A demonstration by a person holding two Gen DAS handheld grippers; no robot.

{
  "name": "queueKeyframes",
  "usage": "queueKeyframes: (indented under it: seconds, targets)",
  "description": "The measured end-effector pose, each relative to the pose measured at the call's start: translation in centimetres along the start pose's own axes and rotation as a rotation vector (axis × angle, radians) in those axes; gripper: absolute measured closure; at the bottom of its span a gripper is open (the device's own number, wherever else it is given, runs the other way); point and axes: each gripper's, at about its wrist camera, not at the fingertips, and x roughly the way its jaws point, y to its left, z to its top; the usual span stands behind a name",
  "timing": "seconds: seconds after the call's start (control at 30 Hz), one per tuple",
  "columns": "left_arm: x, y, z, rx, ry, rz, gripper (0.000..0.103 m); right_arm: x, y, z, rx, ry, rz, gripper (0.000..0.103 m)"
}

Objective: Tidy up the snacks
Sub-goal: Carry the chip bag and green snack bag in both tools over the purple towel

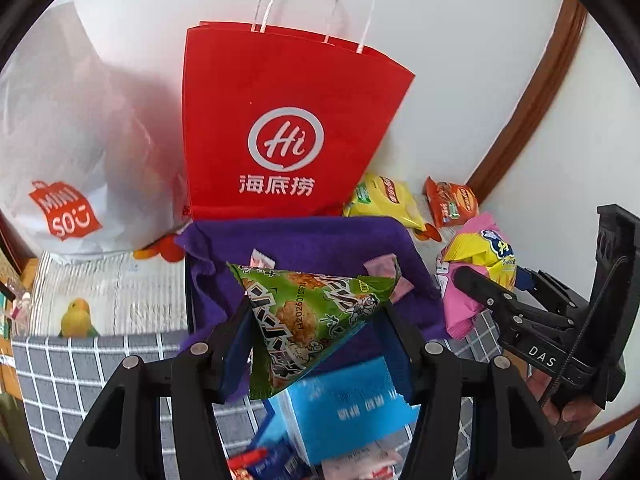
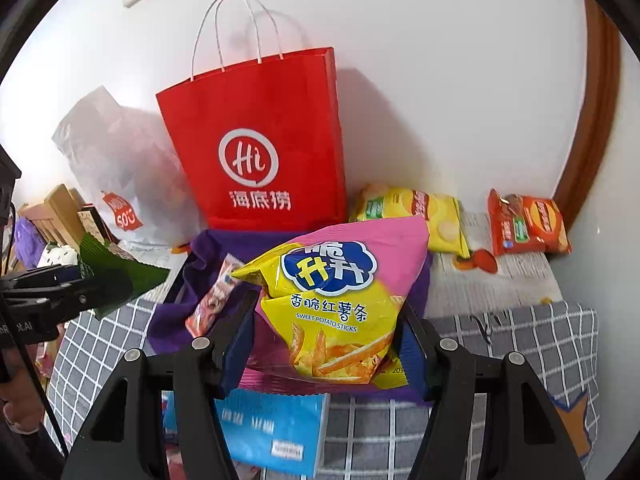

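Left hand-held gripper (image 1: 316, 336) is clamped on a green pack (image 1: 308, 312), its pads pressing the pack's lower half from both sides while the upper corners fan out ahead of the fingers. Right hand-held gripper (image 2: 326, 344) is likewise clamped on a pink-and-yellow bag (image 2: 340, 300) of sweet potato sticks, gripped low across its width, with the puffed top standing beyond the fingertips. Both packs hang clear above a purple cloth (image 1: 320, 240) that lines a dark box just ahead of and below the fingers; a small pink sachet (image 2: 212, 300) lies on that cloth. Beyond the cloth a red bag (image 1: 288, 120) stands upright against the wall, mouth open upward, with a white bag (image 1: 76, 152) beside it on the left. Farther right of the red bag lie a yellow pack (image 2: 412, 212) and an orange pack (image 2: 528, 224). A blue pack (image 2: 276, 428) sits close beneath the right gripper.

Both held packs look light, air-filled and crinkly, with slick film that could slide between the pads; the contents are probably brittle, so hard squeezing risks crushing them. The flat sealed edge or a lower corner seems the safer hold than the puffed middle.
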Motion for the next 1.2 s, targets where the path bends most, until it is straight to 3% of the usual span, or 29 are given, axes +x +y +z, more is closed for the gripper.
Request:
queueKeyframes:
  seconds: [0.27,0.57,0.63,0.73,1.2]
  targets:
    - [2.5,0.4,1.7,-0.013,0.008,-0.036,0.047,2.7,0.3,2.0,-0.026,-0.011,0.016,0.040]
    - [6.6,3.1,0.9,-0.056,0.047,-0.042,0.047,7.5,-0.2,1.1,-0.018,0.071,0.024,0.040]
    - [7.5,3.8,0.9,-0.066,0.062,-0.014,0.047,8.3,-0.4,1.0,-0.027,0.082,0.007,0.040]
    - [7.7,4.3,1.0,-0.054,0.055,0.011,0.047,9.2,-0.8,0.6,-0.022,0.100,0.015,0.040]
    - [8.7,4.5,0.8,-0.059,0.091,-0.015,0.047,12.1,-1.4,-0.5,-0.041,0.186,0.001,0.040]
